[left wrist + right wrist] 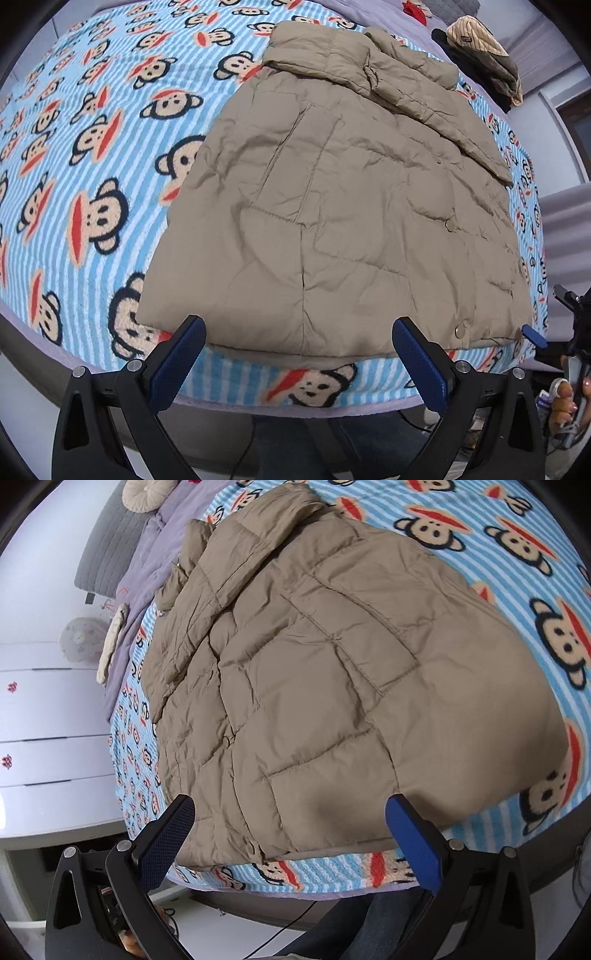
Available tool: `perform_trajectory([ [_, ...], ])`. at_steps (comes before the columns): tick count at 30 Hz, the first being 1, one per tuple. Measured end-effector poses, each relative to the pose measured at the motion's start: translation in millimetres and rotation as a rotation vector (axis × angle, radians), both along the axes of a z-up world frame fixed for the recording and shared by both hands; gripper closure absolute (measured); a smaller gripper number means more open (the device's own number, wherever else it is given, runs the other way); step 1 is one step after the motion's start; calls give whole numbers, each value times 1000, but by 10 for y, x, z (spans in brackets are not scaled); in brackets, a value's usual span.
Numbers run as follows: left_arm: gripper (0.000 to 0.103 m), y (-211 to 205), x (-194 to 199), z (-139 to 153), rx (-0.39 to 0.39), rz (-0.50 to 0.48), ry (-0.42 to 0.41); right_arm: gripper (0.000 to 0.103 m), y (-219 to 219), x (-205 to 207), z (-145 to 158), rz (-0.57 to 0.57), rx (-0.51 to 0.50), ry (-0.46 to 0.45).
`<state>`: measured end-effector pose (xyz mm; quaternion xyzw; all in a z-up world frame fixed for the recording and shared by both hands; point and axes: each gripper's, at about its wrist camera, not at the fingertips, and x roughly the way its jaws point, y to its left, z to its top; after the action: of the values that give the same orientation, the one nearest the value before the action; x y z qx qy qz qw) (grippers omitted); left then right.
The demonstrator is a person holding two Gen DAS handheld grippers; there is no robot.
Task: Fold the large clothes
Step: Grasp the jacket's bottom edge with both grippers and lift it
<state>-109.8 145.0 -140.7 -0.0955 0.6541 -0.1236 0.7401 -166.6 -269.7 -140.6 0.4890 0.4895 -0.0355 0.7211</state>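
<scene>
A tan quilted puffer jacket [332, 206] lies flat on the bed, its sleeve folded across the top and its hem near the bed's front edge. It also shows in the right wrist view [325, 686]. My left gripper [299, 332] is open and empty, its blue pads just in front of the jacket's hem. My right gripper [290, 812] is open and empty, also at the hem, toward the snap-button side. A blue fingertip of the right gripper [533, 334] shows at the far right of the left wrist view.
A blue striped monkey-print blanket [92, 166] covers the bed. A pile of folded clothes [484, 55] lies at the back right. White drawers [48, 716] and a small fan [81, 638] stand beside the bed. A grey headboard [107, 554] is farther back.
</scene>
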Motion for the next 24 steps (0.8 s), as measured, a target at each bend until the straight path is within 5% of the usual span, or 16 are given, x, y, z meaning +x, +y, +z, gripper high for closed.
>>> perform_trajectory([
  [10, 1, 110, -122, -500, -240, 86, 170, 1, -401, -595, -265, -219, 122, 29],
  [18, 5, -82, 55, -519, -250, 88, 124, 2, -467, -722, -585, -315, 250, 23],
  [21, 31, -99, 110, -504, -241, 81, 116, 3, -452, -720, -617, -324, 273, 8],
  [23, 66, -92, 141, -511, -248, 80, 123, 7, -453, -713, -634, -330, 287, -5],
  [24, 71, -92, 154, -514, -257, 84, 128, 7, -461, -713, -643, -337, 296, -13],
])
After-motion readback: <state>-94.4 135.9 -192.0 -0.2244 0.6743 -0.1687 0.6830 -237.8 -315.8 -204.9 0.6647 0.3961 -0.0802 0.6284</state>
